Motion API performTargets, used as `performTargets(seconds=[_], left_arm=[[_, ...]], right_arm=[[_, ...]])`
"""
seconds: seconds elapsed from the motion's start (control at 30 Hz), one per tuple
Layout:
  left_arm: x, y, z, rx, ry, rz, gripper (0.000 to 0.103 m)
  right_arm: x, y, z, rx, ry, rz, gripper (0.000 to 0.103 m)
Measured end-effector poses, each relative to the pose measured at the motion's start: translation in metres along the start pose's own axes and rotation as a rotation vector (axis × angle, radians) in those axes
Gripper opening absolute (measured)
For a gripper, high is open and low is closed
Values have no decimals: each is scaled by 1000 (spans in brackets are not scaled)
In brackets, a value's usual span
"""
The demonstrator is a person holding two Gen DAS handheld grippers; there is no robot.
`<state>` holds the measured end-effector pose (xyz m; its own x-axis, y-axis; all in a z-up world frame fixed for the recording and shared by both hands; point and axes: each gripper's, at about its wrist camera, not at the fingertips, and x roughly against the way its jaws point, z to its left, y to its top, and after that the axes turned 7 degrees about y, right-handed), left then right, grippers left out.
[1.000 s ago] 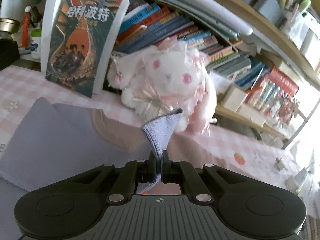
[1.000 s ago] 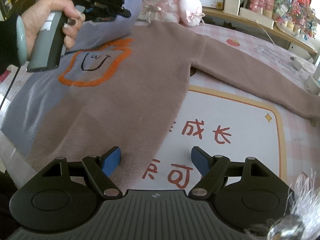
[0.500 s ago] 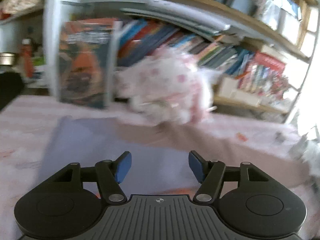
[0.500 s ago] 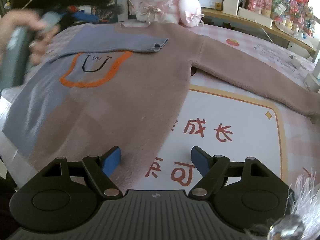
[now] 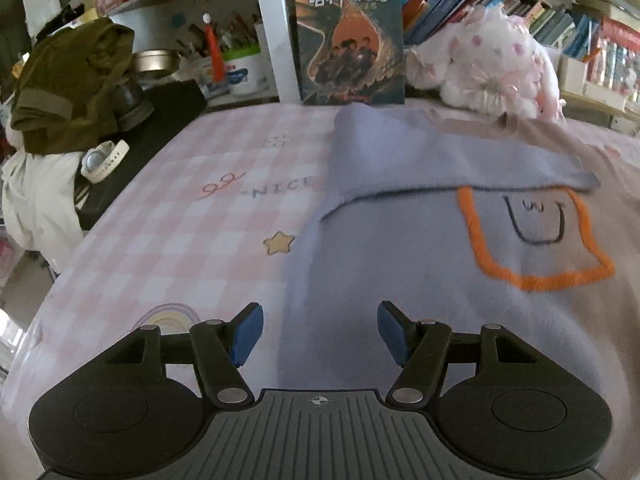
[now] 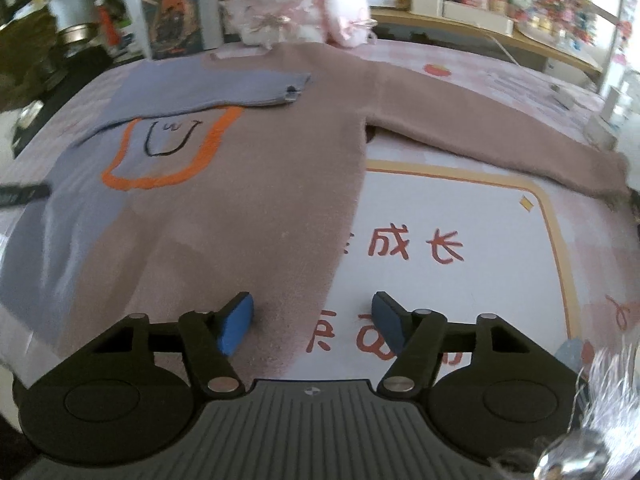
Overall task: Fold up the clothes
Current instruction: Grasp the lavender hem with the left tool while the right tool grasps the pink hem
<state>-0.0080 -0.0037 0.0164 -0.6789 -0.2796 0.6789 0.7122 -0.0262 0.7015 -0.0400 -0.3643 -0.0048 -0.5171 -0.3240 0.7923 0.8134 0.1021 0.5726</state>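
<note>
**Inspector:** Since a second ago, the left tool (image 5: 320, 334) has let go of the lilac cuff it pinched and drawn back; its blue pads now stand apart with nothing between them. Report the layout, left to right.

**Assistant:** At far left, clutter off the surface's edge: an olive garment (image 5: 72, 84) and a white watch (image 5: 105, 159). Next, the pink checked surface (image 5: 180, 224). Then the sweater (image 6: 248, 184), flat and face up, lilac on its left part, dusty brown on the rest, an orange outline with a drawn face on the chest. Its lilac sleeve (image 6: 208, 88) lies folded across the chest, cuff pointing right, just above the outline.

**Inspector:** And further right?

**Assistant:** The brown sleeve (image 6: 492, 128) is stretched straight out over the surface, its long axis running right and slightly toward the camera, cuff at far right. A plush rabbit (image 6: 296, 4) sits touching the collar.

**Inspector:** The right tool?

**Assistant:** The right tool (image 6: 314, 324) hovers over the hem's right corner, pads apart, empty.

**Inspector:** What does the coming move turn on?

**Assistant:** In my judgement, one sleeve is in and one is out. The outstretched sleeve lies ahead and to the right of the right tool, well apart from the left; the right hand is nearer. Its cuff would have to travel left, along the sleeve's own axis.
</note>
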Motion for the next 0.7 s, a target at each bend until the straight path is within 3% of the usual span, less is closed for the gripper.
performTargets(seconds=[0.1, 0.53, 0.57, 0.7], left_arm=[[1, -11, 13, -18, 2, 10, 71], [-18, -14, 33, -11, -171, 40, 70], [-19, -14, 35, -10, -184, 43, 68], [-23, -15, 41, 3, -242, 47, 32]], right_arm=[[2, -2, 6, -31, -29, 0, 54], [8, -19, 38, -134, -142, -21, 34], [7, -19, 40, -139, -148, -23, 31], [6, -19, 47, -156, -178, -31, 27]])
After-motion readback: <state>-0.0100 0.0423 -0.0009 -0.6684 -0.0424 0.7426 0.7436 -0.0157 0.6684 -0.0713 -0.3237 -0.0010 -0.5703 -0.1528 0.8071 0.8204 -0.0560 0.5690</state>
